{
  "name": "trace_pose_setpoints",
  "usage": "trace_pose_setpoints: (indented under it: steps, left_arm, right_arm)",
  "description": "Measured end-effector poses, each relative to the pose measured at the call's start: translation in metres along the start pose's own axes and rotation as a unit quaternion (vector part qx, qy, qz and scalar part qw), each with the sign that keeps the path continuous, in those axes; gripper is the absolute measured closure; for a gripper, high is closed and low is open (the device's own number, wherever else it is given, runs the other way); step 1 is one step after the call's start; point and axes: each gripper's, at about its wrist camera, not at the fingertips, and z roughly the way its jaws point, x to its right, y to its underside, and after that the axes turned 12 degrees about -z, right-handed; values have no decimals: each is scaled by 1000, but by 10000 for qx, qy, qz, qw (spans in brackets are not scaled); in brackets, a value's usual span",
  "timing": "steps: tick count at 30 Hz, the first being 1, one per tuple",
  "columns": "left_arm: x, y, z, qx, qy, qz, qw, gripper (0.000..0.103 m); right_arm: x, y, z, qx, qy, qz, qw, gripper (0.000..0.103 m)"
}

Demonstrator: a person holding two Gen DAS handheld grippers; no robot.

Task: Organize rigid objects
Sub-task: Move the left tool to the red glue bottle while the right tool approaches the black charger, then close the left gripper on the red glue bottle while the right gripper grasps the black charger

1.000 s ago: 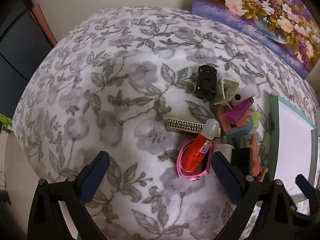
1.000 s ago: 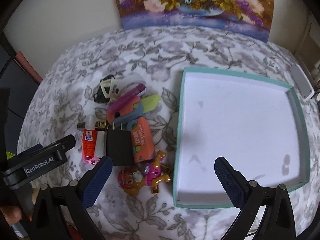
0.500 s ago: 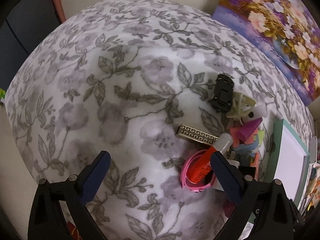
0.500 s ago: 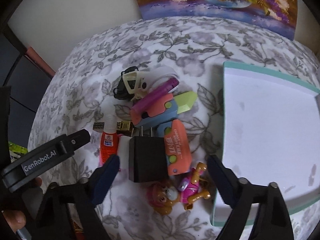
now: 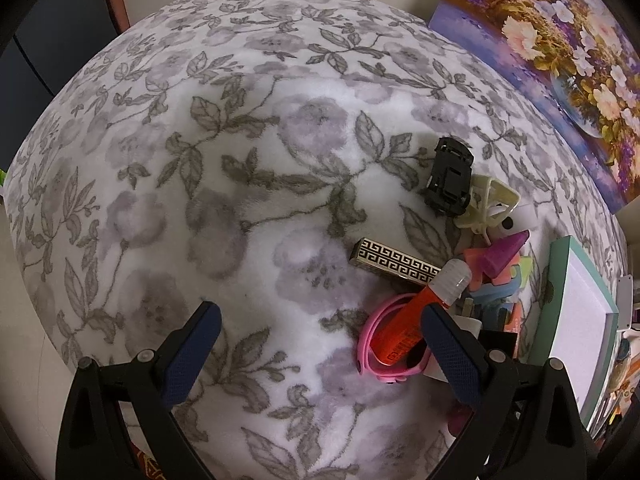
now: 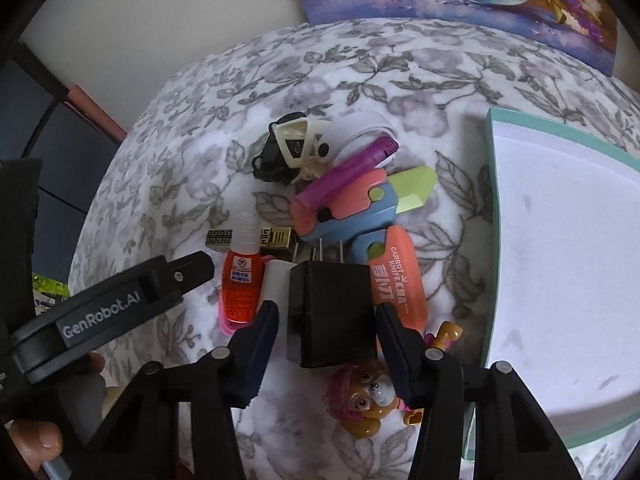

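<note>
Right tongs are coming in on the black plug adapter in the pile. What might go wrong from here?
1. The right tongs are closing around the black plug adapter, which leans on the orange carrot knife; lifting may drag it along.
2. The left pad could catch the white block or the red bottle beside it.
3. The puppy toy sits beneath and could be knocked.

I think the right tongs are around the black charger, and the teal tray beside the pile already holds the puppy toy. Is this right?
Not quite. The right tongs are closing around the black charger, but the teal tray holds nothing. The puppy toy lies on the floral cloth beside the tray. The right wrist view shows this.
</note>
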Motion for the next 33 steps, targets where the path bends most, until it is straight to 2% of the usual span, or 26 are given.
trace_pose_setpoints:
  steps: [5, 7, 19, 20, 21, 23, 31, 33]
  left_arm:
    - [1, 1, 0, -21, 9, 33, 10000, 3]
    - [1, 0, 0, -24, 12, 47, 10000, 3]
    - [9, 2, -7, 93, 137, 201, 9997, 3]
    - [11, 2, -8, 114, 174, 232, 9995, 6]
    - [13, 2, -9, 132, 189, 261, 9994, 15]
    - [17, 3, -8, 128, 191, 338, 9992, 25]
    - [32, 8, -5, 101, 446, 556, 9974, 38]
    - [36, 10, -5, 121, 475, 642, 9967, 48]
  right_arm:
    - [1, 1, 0, 50, -30, 19, 10000, 50]
    - [1, 1, -1, 46, 58, -12, 10000, 54]
    - [7, 3, -11, 173, -75, 135, 9997, 54]
    - [7, 2, -13, 183, -78, 145, 9997, 54]
    - [8, 3, -14, 195, -71, 152, 9997, 54]
    - [9, 3, -17, 202, -49, 175, 9996, 54]
    - [18, 3, -33, 370, -92, 299, 9988, 56]
    - [19, 2, -36, 417, -172, 284, 9986, 79]
